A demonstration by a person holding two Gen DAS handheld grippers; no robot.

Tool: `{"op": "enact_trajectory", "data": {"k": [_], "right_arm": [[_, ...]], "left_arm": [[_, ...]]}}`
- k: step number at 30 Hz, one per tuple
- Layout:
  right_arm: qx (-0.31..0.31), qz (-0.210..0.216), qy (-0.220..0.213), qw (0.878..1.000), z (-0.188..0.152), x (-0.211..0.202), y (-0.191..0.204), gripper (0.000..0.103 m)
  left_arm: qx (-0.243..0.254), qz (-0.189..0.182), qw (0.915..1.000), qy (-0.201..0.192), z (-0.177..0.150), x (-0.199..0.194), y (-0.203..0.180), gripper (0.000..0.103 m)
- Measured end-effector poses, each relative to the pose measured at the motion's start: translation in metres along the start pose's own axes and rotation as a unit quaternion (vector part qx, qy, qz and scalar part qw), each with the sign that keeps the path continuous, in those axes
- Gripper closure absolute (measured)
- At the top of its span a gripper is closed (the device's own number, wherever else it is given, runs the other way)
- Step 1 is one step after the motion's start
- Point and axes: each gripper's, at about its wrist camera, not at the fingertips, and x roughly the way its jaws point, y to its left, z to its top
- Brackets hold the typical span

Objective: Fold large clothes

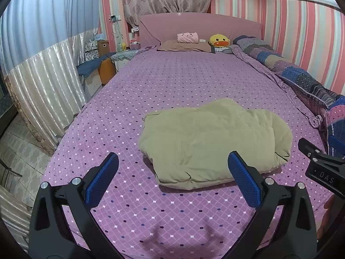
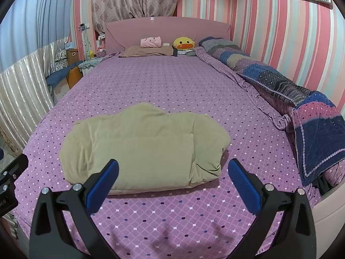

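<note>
a folded olive-green coat (image 1: 213, 142) lies in a puffy bundle on the purple bedspread (image 1: 172, 82), centre right in the left wrist view and centre left in the right wrist view (image 2: 142, 149). the left gripper (image 1: 172, 170) hovers near it with blue pads spread wide, holding nothing. the right gripper (image 2: 172, 172) is likewise spread and empty. a yellow duck toy (image 2: 183, 42) sits at the pink headboard (image 2: 168, 30), upper centre.

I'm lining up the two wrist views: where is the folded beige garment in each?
Left wrist: beige garment right of centre, beyond the right finger.
Right wrist: beige garment left of centre, beyond the left finger.
Shared landmark: yellow duck plush by the headboard.
</note>
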Motion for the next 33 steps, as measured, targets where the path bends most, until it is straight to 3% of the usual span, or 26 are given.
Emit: {"op": "enact_trajectory", "data": {"k": [33], "right_arm": [[-0.002,0.001,-0.002,1.0,-0.0009,0.0008,-0.0001,0.002]], "left_arm": [[0.001,-0.012,0.9999,0.006,0.0034,0.0039,-0.0018,0.003]]}}
